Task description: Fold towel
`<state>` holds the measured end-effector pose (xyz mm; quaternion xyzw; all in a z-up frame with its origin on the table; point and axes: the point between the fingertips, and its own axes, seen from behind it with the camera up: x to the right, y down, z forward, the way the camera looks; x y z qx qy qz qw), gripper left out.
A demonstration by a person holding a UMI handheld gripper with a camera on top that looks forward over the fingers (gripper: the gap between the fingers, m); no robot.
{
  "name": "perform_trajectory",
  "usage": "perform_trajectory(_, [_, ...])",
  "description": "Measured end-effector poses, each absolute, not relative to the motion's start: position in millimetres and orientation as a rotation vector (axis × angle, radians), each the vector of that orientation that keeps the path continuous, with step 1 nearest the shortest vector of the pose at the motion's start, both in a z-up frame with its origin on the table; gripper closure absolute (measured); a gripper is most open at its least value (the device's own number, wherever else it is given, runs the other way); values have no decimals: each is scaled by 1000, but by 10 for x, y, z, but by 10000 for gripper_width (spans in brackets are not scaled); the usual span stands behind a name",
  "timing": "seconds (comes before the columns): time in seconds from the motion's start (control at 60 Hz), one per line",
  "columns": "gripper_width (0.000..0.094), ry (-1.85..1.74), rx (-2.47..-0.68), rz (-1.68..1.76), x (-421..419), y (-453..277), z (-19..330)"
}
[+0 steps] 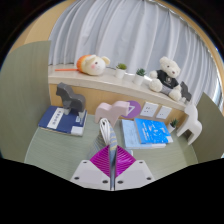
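The gripper (113, 168) is at the bottom of the view, with its two fingers brought close together, so that the magenta pads (104, 161) almost meet at the tips. Between the tips a narrow strip of white cloth (106, 133) rises up and forward. I judge that this is a pinched edge or corner of the towel, and that the fingers are pressed together on it, though the contact itself is very small in the view.

The cloth lies directly ahead of the fingers, and its long axis runs away from them, nearly in line with the gripper. It looks thin, white and limp, bunched into a slim band with a rounded loop at its far end. The rest of the towel cannot be seen.

Under it is a grey-green table top (50, 150). Beyond the fingers lie a blue book (62, 120) to the left, a pink box (120, 110) in the middle and a light blue book (150, 131) to the right. A small grey figure (68, 97) stands behind the left book. Further back, a wooden shelf (70, 74) carries two plush toys (92, 65), and behind it hang pale curtains (130, 35).
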<state>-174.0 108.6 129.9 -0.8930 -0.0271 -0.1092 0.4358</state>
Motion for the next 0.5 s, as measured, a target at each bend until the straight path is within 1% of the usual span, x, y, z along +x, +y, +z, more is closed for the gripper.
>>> perform_trajectory(0.05, [899,-68,-2234,-251,-1470,1086,1169])
perform_trajectory(0.083, [894,-63,-2247,-246,-1358,1074,1009])
perform_trajectory(0.133, [857,-75,-2297,-197,-1153,1035,767])
perform_trajectory(0.15, [816,-80,-2309,-189,-1101,1022,686])
perform_trajectory(0.2, [638,-101,-2352,-190,-931,963,485])
perform_trajectory(0.283, [474,-154,-2358,-234,-776,902,389])
perform_trajectory(0.35, [347,-202,-2345,-225,-712,843,431])
perform_trajectory(0.383, [306,-203,-2338,-205,-721,812,481])
perform_trajectory(0.5, [283,-160,-2292,-135,-765,689,821])
